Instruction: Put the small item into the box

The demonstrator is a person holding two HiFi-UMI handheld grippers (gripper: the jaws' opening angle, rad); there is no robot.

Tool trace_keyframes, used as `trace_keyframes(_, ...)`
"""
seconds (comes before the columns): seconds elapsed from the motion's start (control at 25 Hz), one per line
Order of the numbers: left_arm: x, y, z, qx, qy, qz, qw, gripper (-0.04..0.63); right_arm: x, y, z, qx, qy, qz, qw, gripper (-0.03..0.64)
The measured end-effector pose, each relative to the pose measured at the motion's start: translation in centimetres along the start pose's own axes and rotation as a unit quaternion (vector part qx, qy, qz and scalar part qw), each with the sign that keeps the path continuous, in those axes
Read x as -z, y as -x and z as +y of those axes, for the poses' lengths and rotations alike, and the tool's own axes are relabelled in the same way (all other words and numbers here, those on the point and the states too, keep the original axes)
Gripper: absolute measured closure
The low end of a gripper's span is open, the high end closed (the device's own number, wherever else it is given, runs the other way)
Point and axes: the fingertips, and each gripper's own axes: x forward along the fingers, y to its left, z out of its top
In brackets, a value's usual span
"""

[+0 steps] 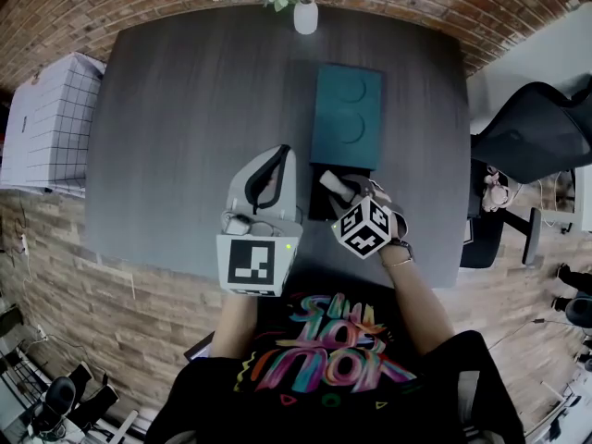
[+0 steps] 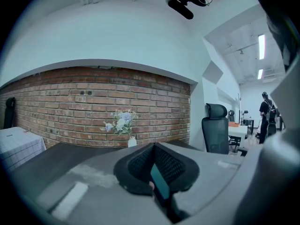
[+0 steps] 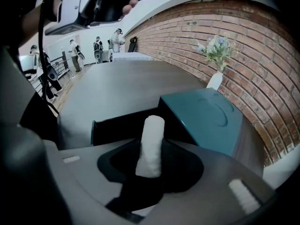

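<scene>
My right gripper (image 3: 150,165) is shut on a small white roll (image 3: 151,144), which stands upright between its pads. In the head view that gripper (image 1: 340,189) and the roll (image 1: 333,183) hang over the open dark box (image 1: 326,206) at the table's near edge; its rim (image 3: 112,121) lies just beyond the roll. The teal lid (image 1: 348,117) (image 3: 206,116) lies behind the box. My left gripper (image 1: 276,163) is left of the box, lifted off the table, jaws together (image 2: 157,172). A teal sliver shows in their slit; I cannot tell what it is.
A white vase of flowers (image 1: 305,15) (image 2: 131,142) stands at the dark table's (image 1: 185,137) far edge. A white gridded box (image 1: 51,123) sits off its left side, a black office chair (image 1: 541,132) off its right. People (image 3: 98,48) stand far off.
</scene>
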Motion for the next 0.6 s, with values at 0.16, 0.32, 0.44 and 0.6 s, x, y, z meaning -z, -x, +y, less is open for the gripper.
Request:
trace_keyframes(0.16,-0.17,0.17,0.22,-0.007,-0.001,-0.001,1.0,0.594,-0.02,0.29,-0.34,0.001,-0.023,-0.013,1.0,0.462)
trace_keyframes(0.32,-0.29,0.41,0.81,-0.011,0.001,-0.003,0.9999,0.594,-0.38,0.34,-0.55,0.001,-0.041,-0.023,0.999,0.462)
trace_keyframes(0.44,-0.22,0.62,0.98,-0.013,0.001,-0.003,0.9999,0.594,-0.44,0.24,-0.4,0.001,-0.038,-0.022,0.999,0.462)
trace_keyframes(0.6,-0.4,0.8,0.94,-0.013,0.003,-0.006,0.9999,0.594,-0.47,0.21,-0.42,0.002,-0.041,-0.022,0.999,0.462)
